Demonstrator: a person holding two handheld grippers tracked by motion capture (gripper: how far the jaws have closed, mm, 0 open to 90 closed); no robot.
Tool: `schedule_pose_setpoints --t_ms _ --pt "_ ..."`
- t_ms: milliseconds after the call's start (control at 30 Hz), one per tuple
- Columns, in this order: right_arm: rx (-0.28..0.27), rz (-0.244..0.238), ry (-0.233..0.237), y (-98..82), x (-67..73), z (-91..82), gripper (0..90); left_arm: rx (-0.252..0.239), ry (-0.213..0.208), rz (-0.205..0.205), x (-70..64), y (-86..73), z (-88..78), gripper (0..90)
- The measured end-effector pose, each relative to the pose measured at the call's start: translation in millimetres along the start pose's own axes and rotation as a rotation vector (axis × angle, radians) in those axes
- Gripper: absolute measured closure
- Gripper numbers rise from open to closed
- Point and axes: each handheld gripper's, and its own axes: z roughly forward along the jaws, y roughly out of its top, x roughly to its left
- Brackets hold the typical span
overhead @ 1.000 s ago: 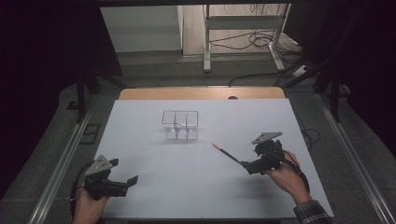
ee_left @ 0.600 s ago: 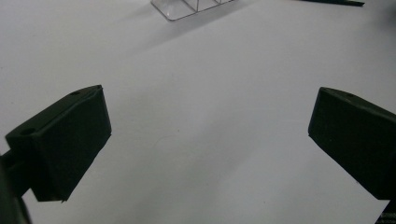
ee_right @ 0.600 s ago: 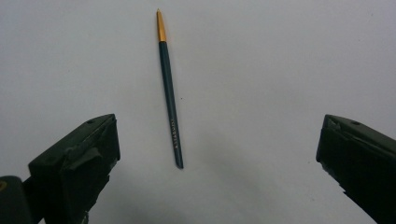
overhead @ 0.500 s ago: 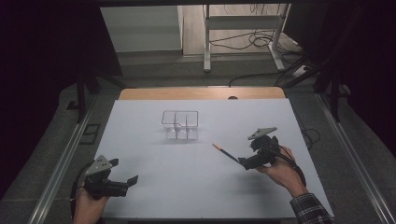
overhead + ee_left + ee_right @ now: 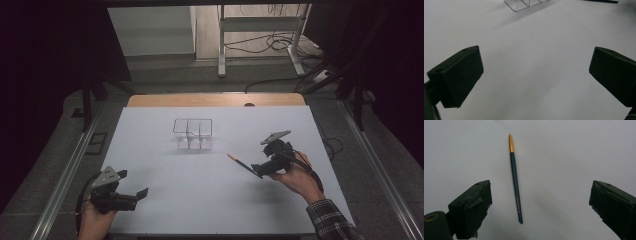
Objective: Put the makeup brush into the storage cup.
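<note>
We see the pen (image 5: 515, 180) lying flat on the white table (image 5: 200, 200), right of the clear box (image 5: 193, 133). Our right gripper (image 5: 258, 170) hovers at its dark end, jaws spread and just now narrowing slightly, nothing pinched. Our left gripper (image 5: 141, 194) rests spread, well apart.

Pen (image 5: 515, 180): slim, dark green barrel with a gold-coloured tapered tip, faint lettering near the blunt end. Lies flat and free on the white table (image 5: 210, 200), right of centre, nearer the right edge than the left. Set diagonally, gold tip toward the far-left corner, blunt end toward the near-right corner.
</note>
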Motion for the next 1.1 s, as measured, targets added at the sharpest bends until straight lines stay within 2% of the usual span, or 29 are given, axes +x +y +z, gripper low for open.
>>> schedule_pose_setpoints --t_ms 633,1100 --pt "0.066 -0.042 0.029 22.9 5.6 11.2 13.5 0.005 -0.01 -0.003 -0.5 0.5 0.6 0.0" --pt "0.119 -0.083 0.03 23.6 7.0 22.6 28.1 0.004 -0.011 0.002 -1.7 1.0 0.2 0.2"
